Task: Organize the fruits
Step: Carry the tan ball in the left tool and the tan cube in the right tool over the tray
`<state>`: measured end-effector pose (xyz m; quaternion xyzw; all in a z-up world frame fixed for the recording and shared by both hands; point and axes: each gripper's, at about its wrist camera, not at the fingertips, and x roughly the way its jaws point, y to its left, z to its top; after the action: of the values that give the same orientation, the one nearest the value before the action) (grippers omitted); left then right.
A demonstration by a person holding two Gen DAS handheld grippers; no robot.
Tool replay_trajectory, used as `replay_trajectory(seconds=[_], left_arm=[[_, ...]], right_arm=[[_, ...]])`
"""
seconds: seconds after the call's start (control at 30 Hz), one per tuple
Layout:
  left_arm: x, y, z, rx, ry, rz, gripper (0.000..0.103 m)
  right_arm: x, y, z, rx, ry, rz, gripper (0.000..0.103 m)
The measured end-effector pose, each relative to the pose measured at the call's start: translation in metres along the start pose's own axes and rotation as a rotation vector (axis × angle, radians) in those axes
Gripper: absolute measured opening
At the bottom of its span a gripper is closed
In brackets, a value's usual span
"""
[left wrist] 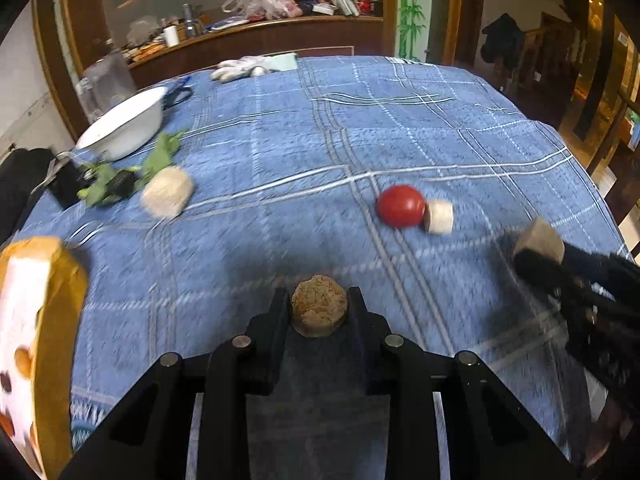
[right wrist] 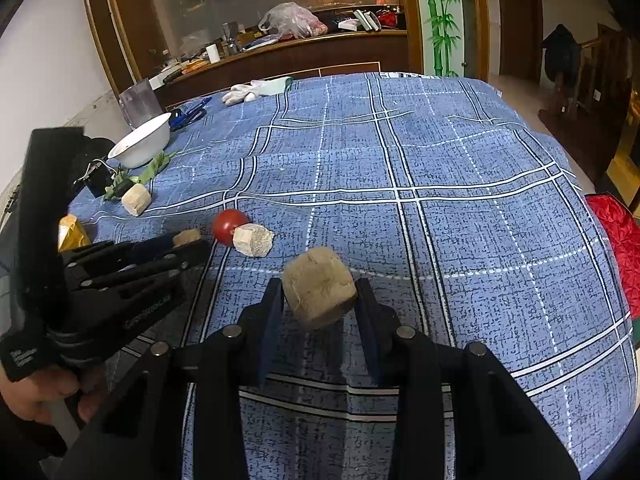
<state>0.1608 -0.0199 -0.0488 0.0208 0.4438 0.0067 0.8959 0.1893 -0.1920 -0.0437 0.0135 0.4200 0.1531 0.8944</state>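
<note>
My left gripper (left wrist: 319, 298) is shut on a small brown round chunk (left wrist: 319, 312), held just above the blue checked cloth (left wrist: 320, 152). In the right wrist view this gripper (right wrist: 190, 242) enters from the left with the chunk (right wrist: 186, 236) at its tips. My right gripper (right wrist: 319, 286) is shut on a larger tan chunk (right wrist: 318, 292); the left wrist view shows it at the right edge (left wrist: 536, 250). A red tomato (left wrist: 401, 206) (right wrist: 229, 226) lies on the cloth touching a pale chunk (left wrist: 439, 217) (right wrist: 253, 240). Another pale chunk (left wrist: 168, 192) (right wrist: 136, 199) lies far left.
A white bowl (left wrist: 124, 124) (right wrist: 140, 140) stands at the back left, with green leaves (left wrist: 160, 156) and a black clip (right wrist: 96, 182) in front of it. A yellow package (left wrist: 36, 320) sits at the left edge. White gloves (right wrist: 244, 91) lie at the far edge.
</note>
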Motion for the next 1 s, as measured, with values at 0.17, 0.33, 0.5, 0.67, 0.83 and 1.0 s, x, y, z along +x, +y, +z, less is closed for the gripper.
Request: replay_trajectory(seconds=[0.17, 0.33, 0.5, 0.67, 0.83, 1.0], left_arm=[[-0.023, 0.007, -0.020, -0.009, -0.026, -0.006, 0.028], [-0.040, 0.015, -0.035, -0.035, -0.054, -0.016, 0.028], [-0.051, 0.021, -0.047, -0.054, -0.086, -0.019, 0.028], [-0.054, 0.029, -0.056, -0.084, -0.114, -0.009, 0.028], [-0.054, 0.032, -0.059, -0.098, -0.132, 0.006, 0.028], [-0.057, 0.031, -0.061, -0.101, -0.159, 0.004, 0.028]], right_arm=[[-0.001, 0.005, -0.001, -0.008, 0.008, -0.019, 0.037], [-0.014, 0.024, -0.013, -0.032, 0.012, -0.027, 0.037], [-0.033, 0.045, -0.035, -0.031, -0.007, -0.026, 0.038], [-0.049, 0.058, -0.055, 0.005, -0.048, -0.038, 0.038], [-0.057, 0.072, -0.063, -0.003, -0.098, -0.069, 0.038], [-0.062, 0.075, -0.064, 0.007, -0.131, -0.076, 0.038]])
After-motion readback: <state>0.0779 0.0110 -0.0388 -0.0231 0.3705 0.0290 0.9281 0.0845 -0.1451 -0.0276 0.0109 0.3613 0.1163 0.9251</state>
